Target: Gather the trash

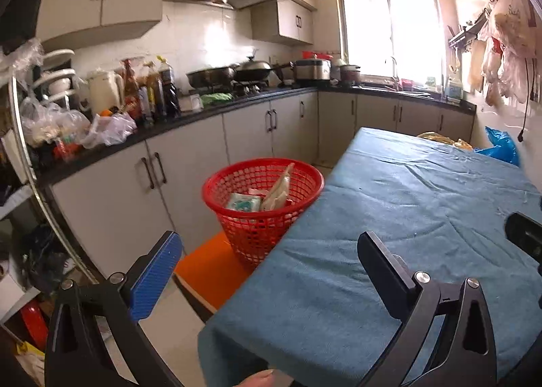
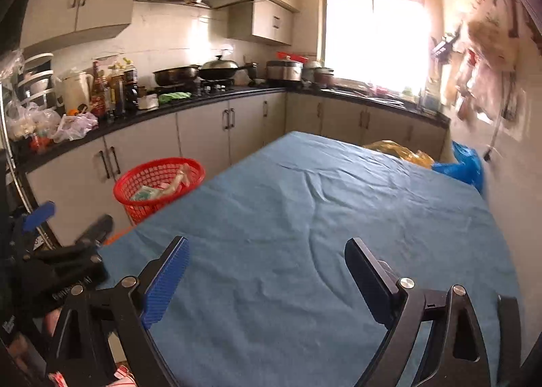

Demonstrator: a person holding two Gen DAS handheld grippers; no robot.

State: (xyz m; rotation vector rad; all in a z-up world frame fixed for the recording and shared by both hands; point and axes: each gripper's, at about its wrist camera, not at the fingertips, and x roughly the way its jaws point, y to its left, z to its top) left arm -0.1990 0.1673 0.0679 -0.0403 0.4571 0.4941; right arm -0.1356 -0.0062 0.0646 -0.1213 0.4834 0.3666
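Left wrist view: the left gripper (image 1: 267, 258) has its jaws spread wide, with nothing between them, above the near left corner of the table (image 1: 406, 217) with a blue cloth. The red basket (image 1: 262, 197) stands on an orange stool (image 1: 210, 268), touching the left edge of the table. Inside it lie some packets (image 1: 267, 199) of trash. In the right wrist view the right gripper (image 2: 267, 260) is also spread wide and empty over the cloth. Yellow and blue plastic bags (image 2: 437, 158) lie at the far end of the table.
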